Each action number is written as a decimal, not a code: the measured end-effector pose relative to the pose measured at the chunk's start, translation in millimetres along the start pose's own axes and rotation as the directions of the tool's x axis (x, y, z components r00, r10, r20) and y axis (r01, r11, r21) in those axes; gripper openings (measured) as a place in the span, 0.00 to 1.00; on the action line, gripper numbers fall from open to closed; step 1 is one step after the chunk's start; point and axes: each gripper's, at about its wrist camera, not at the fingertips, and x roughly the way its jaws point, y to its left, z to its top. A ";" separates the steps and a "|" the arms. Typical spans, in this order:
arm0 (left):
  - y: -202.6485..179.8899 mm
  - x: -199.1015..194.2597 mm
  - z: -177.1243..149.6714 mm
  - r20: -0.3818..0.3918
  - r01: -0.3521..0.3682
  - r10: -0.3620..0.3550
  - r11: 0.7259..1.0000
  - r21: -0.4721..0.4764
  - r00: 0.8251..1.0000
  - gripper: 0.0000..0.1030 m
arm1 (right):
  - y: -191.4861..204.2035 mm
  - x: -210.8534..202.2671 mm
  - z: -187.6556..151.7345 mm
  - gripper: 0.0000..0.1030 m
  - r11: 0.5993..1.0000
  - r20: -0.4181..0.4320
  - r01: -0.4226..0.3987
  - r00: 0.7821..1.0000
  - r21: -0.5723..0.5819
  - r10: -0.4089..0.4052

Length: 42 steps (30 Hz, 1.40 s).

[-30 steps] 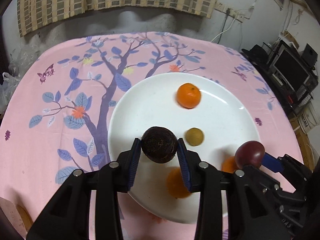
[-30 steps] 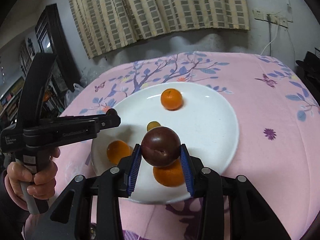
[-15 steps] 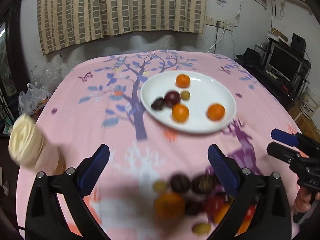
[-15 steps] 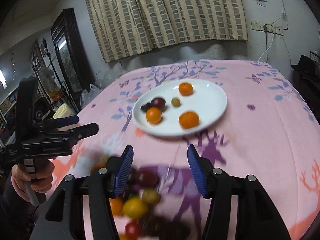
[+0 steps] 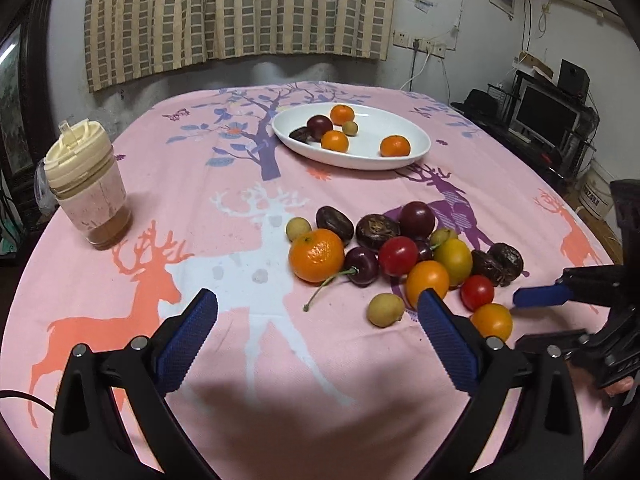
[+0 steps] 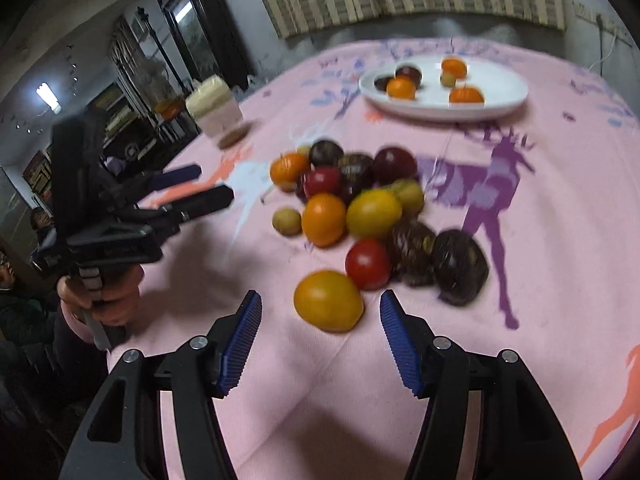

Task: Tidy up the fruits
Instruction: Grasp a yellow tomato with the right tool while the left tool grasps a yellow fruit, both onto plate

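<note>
Both tongs, left [image 5: 318, 316] and right [image 6: 320, 320], spread, ribbed pads, round glossy, possibly tomato, fruit [image 6: 328, 300] between

Dim indoor light. The left wrist view is sharp; the right wrist view is motion-blurred around the white oval plate [image 6: 444, 98]. Fisheye bending and dark vignetting ring both frames. Soft shadows fall nearest the cameras.

The left wrist camera looks forward between its open fingers [image 5: 200, 322] across the pink table [image 5: 200, 184], low and near, facing the fruit pile [image 5: 404, 260] with the white plate [image 5: 416, 148] beyond. The right wrist camera sits closer to the same pile [image 6: 360, 216], angled from its other side. Both views share pile, plate [image 6: 516, 96] and cup [image 5: 86, 190], and each catches the opposite gripper.
</note>
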 end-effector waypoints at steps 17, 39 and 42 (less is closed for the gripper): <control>0.5 -4.8 -0.6 0.002 0.026 -0.026 1.000 -0.013 1.000 0.95 | 7.5 23.5 -2.3 0.43 0.996 -0.040 0.082 0.996 -0.041 -0.083; -36.3 50.4 -0.5 -0.189 0.152 -0.134 0.984 0.088 0.973 0.37 | -6.3 -17.1 1.6 0.40 0.998 0.096 -0.038 0.995 0.048 0.033; -37.8 52.7 -1.3 -0.197 0.152 -0.132 0.984 0.090 0.972 0.36 | -6.6 -16.8 1.4 0.40 0.998 0.096 -0.037 0.995 0.048 0.032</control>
